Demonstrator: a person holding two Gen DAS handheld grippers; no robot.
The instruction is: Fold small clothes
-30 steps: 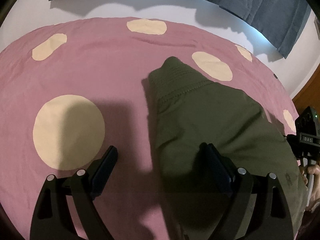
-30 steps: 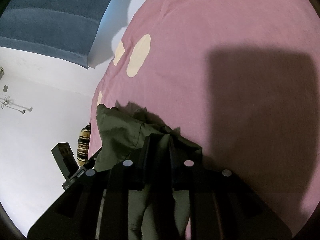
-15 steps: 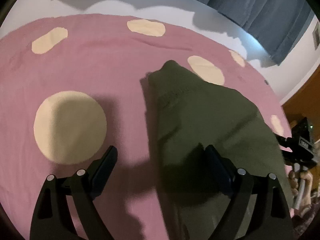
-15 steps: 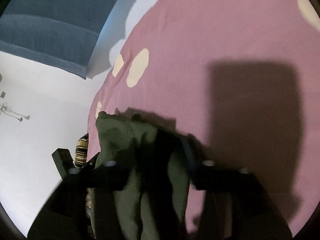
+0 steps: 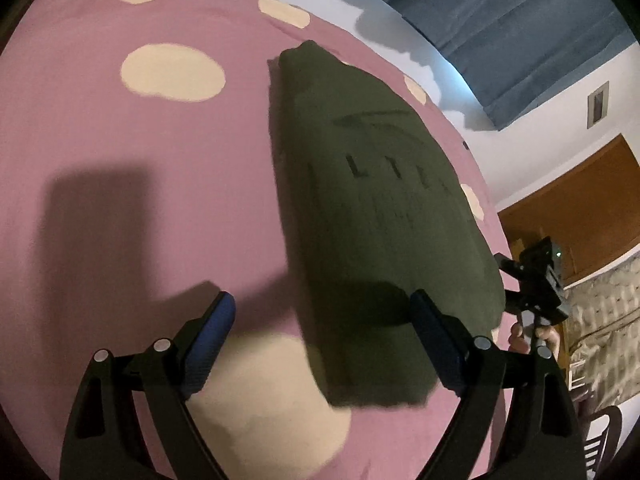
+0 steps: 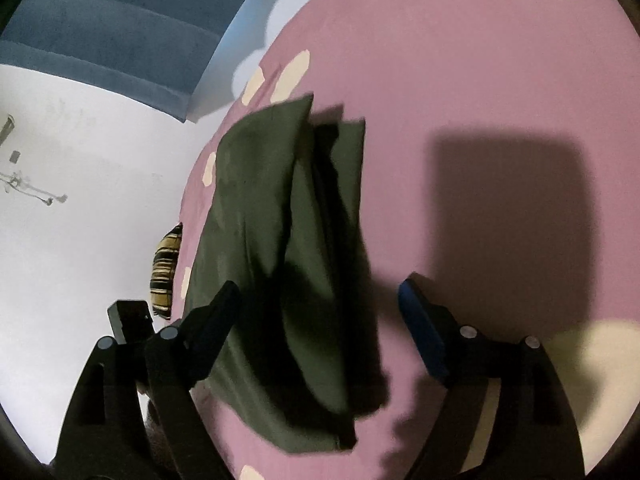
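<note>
the olive green garment (image 5: pixel 376 216) lies folded in a long narrow shape on the pink bedsheet (image 5: pixel 140 200) with cream dots. in the left wrist view it stretches away from the jaws, and its near end is between the two fingers, closer to the right one. the left gripper (image 5: pixel 320 320) has its jaws wide, with blue pads, and nothing is pressed between them; the right pad seems to be above the near edge of the cloth, but i cannot tell if it touches. under the left finger there is a big cream dot (image 5: pixel 264 392) of the sheet.

in the right wrist view the same garment (image 6: pixel 280 248) shows several layers, one on the other, with a dark fold line along the middle. the right gripper (image 6: pixel 320 312) is opening its jaws; the near part of the garment is seen between them, more to the left finger, and the pads do not press on it. the right finger is over bare pink sheet (image 6: pixel 460 80).

beyond the right jaw of the left gripper, at the far edge of the bed, a hand (image 5: pixel 536 336) holds the handle of the other gripper. a blue curtain (image 5: pixel 500 20) hangs behind the bed.
</note>
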